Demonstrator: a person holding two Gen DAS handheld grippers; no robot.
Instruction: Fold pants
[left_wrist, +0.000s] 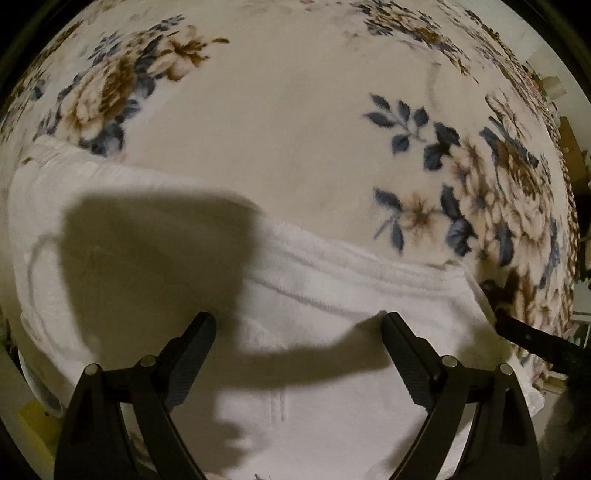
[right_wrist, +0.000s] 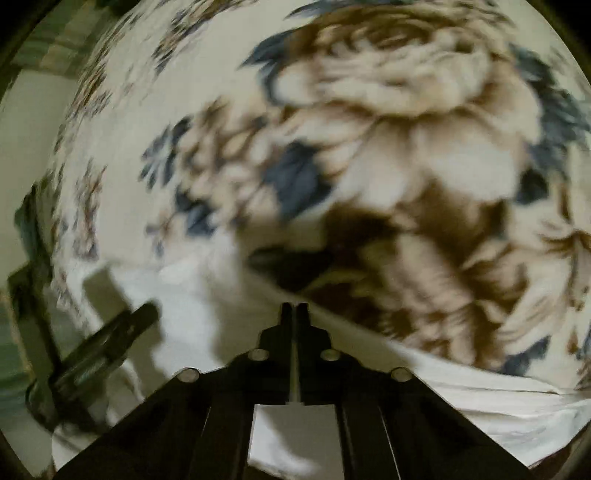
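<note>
White fleece pants (left_wrist: 314, 295) lie flat on a floral blanket (left_wrist: 295, 129), filling the lower half of the left wrist view. My left gripper (left_wrist: 299, 321) is open just above the pants, its fingers wide apart with nothing between them. My right gripper (right_wrist: 294, 308) is shut, its fingertips pressed together at the edge of the white pants (right_wrist: 192, 306); the view is blurred and I cannot tell whether cloth is pinched. The right gripper's finger also shows at the right edge of the left wrist view (left_wrist: 532, 336). The left gripper shows at the lower left of the right wrist view (right_wrist: 107, 343).
The blanket (right_wrist: 406, 147) has large brown and blue flowers and covers the whole surface. Room clutter shows past the blanket's right edge (left_wrist: 569, 147). A wall and dark furniture (right_wrist: 29, 229) lie at the left of the right wrist view.
</note>
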